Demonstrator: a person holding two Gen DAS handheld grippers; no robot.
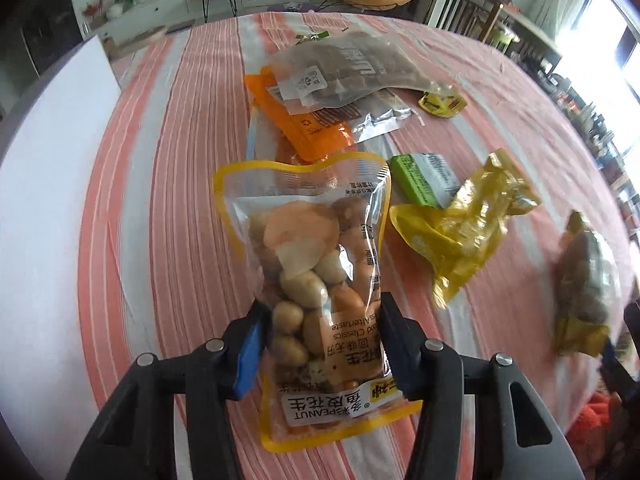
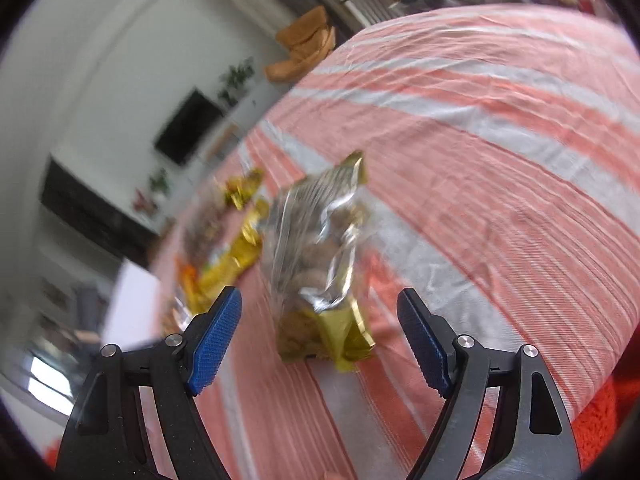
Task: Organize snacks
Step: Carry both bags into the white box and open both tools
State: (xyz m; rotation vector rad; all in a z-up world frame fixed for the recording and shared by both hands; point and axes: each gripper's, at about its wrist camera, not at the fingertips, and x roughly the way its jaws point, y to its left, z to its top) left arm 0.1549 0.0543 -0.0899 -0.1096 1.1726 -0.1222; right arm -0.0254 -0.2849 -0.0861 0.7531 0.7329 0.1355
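My left gripper point(image 1: 320, 344) is closed on the clear, yellow-edged pouch of mixed peanuts point(image 1: 316, 280), blue pads pressing its lower half from both sides, the pouch pointing away from me over the pink-and-white striped tablecloth point(image 1: 160, 160). Beyond it lies an orange flat packet point(image 1: 304, 128), overlapped by a large grey translucent bag point(image 1: 352, 72) with a silver edge; a small yellow sachet point(image 1: 442, 102) sits just beside that bag's right corner. Right of the pouch: a green-and-white packet point(image 1: 420, 178), touching a crumpled yellow foil wrapper point(image 1: 464, 224). Further right, blurred, a clear-and-gold bag of brown snacks point(image 1: 586, 280) lies near the table edge. In the right wrist view my right gripper point(image 2: 320, 340) stands wide apart, holding nothing; the same clear-and-gold bag point(image 2: 316, 248) lies on the cloth between and just ahead of the fingertips, not touched by either pad. The view is motion-blurred; other yellow wrappers point(image 2: 232, 256) show to its left.
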